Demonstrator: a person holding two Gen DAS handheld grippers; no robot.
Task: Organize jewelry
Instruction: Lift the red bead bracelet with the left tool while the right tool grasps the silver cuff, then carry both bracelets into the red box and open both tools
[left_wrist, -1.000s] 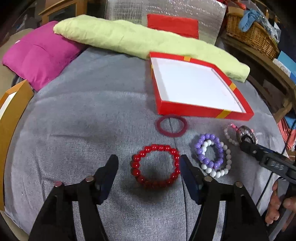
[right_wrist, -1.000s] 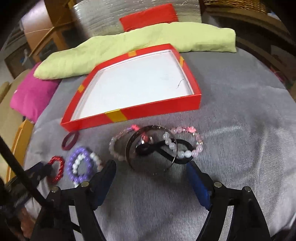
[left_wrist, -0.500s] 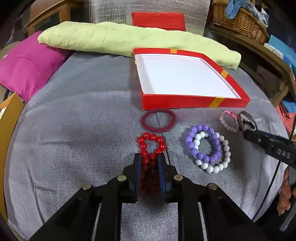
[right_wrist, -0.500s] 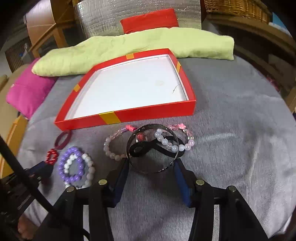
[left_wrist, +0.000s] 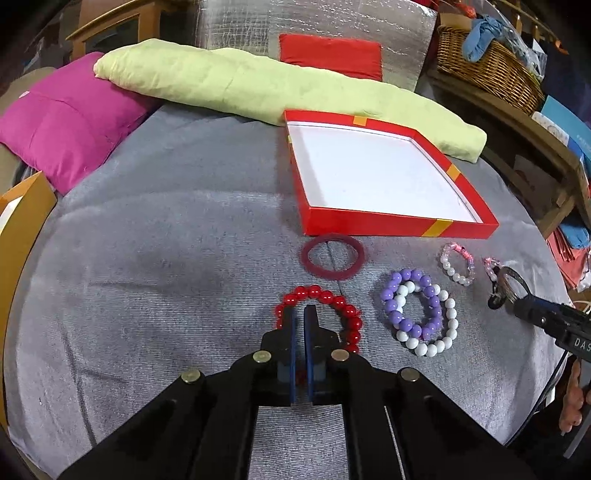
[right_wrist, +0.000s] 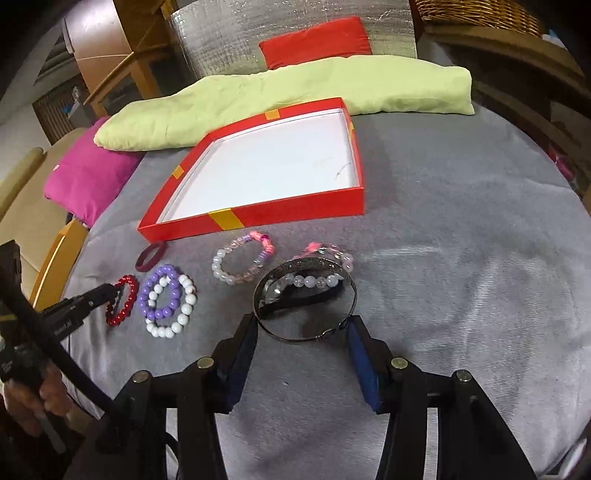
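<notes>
**Red box bare, both tongs at the bracelets**

Red cardboard forms the shallow box (left_wrist: 384, 225), which has a white floor with nothing lying on it and yellow tape patches on its rim. It sits on the grey cloth (left_wrist: 166, 266), with all the jewelry just in front of its near wall.

Only one bit of writing is readable: white letters "DAS" on the right tool's black body in the left wrist view.

The left gripper (left_wrist: 300, 314) has its jaws drawn almost together, and the near side of the red bead bracelet (left_wrist: 332, 299) passes between them; the far arc of beads lies spread on the cloth. The right gripper (right_wrist: 302, 334) is set wide, its blue pads on either side of the dark metal bangle (right_wrist: 306, 332), touching or very nearly touching its rim, so it appears to clasp the bangle. A clear-and-pink bead bracelet (right_wrist: 325, 278) crosses the bangle's far edge.

Between the tools lie the purple and white bead bracelets (left_wrist: 419, 312), overlapping, and a pink-and-pearl bracelet (left_wrist: 456, 264). A maroon ring bangle (left_wrist: 332, 254) lies just beside the box wall.
</notes>
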